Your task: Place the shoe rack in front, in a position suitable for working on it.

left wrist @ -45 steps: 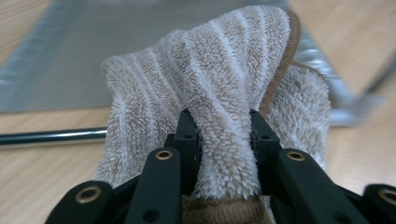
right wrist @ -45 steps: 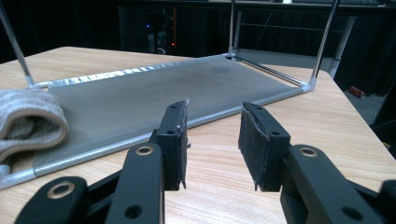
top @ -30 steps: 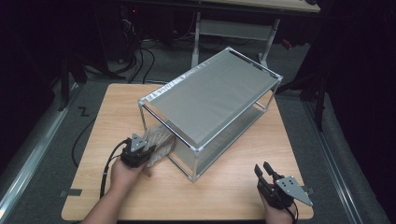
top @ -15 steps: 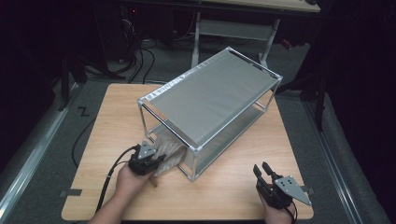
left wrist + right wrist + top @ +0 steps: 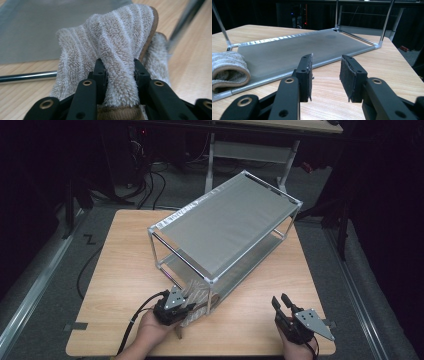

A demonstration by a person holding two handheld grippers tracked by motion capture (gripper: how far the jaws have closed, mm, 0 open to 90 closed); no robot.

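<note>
On a light wooden desk [image 5: 125,270] in a dark room stands a two-tier rack [image 5: 225,227] of thin metal rods, set at an angle, with a grey fabric shelf on top and another low down near the desk surface. Around the desk lies grey floor, with black cables trailing behind and the legs of a second table at the back.

At the near left corner of the rack, the left gripper [image 5: 175,306] is held in a person's hand, a cable running from it across the desk. Its fingers [image 5: 100,75] are closed on a fluffy beige striped towel [image 5: 117,50] with a brown edge, pinching a fold of it between the pads. In the left gripper view the towel bulges up above the fingers, with the lower grey shelf and a metal rod just behind it. In the right gripper view the towel's end rests on the near corner of the lower shelf.

At the near right of the desk, well apart from the rack, the right gripper [image 5: 282,305] rests low in the person's other hand. Its fingers [image 5: 305,72] stand partly open with nothing between them, pointing toward the lower shelf.
</note>
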